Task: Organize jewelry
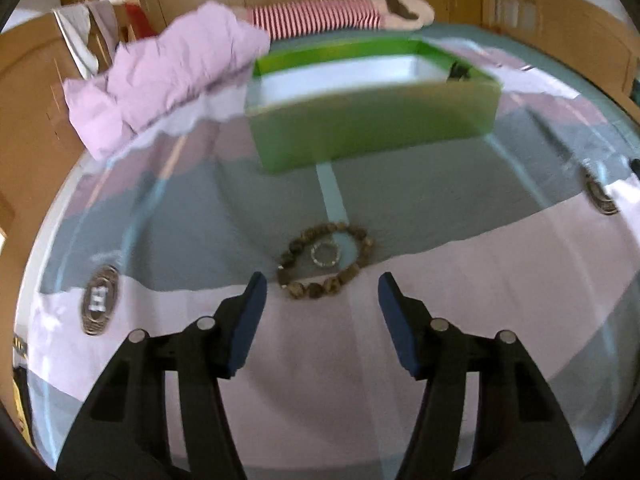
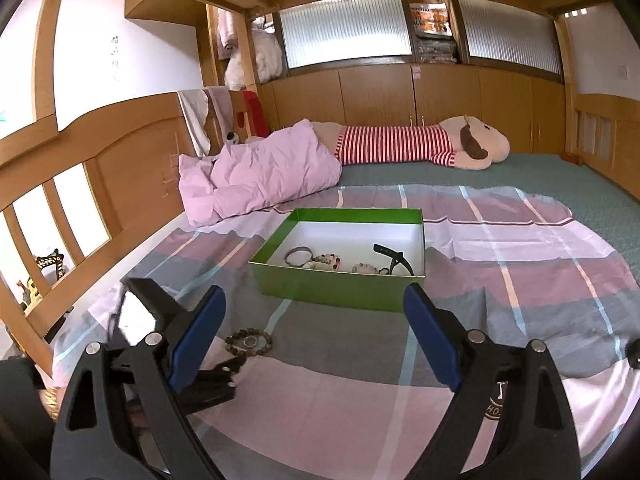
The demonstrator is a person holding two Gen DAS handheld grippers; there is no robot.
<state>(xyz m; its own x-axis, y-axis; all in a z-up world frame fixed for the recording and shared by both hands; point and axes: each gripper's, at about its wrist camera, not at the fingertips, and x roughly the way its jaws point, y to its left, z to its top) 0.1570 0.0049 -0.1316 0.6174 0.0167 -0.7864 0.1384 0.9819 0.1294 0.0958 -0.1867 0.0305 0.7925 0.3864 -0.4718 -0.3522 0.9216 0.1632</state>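
A brown beaded bracelet (image 1: 326,260) lies on the checked sheet with a small silver ring (image 1: 325,255) inside its loop. My left gripper (image 1: 322,294) is open and empty, its blue pads just short of the bracelet on either side. The bracelet (image 2: 249,342) also shows in the right wrist view, with the left gripper's black body (image 2: 208,384) beside it. The green box (image 2: 340,256) stands beyond and holds several bracelets and a black band (image 2: 390,258). My right gripper (image 2: 314,334) is open and empty, above the sheet in front of the box.
A coiled metal bracelet (image 1: 99,299) lies at the left and another (image 1: 600,196) at the far right. A pink pillow (image 2: 260,172) and a striped plush toy (image 2: 404,144) lie behind the box. Wooden bed rails (image 2: 100,168) enclose the bed.
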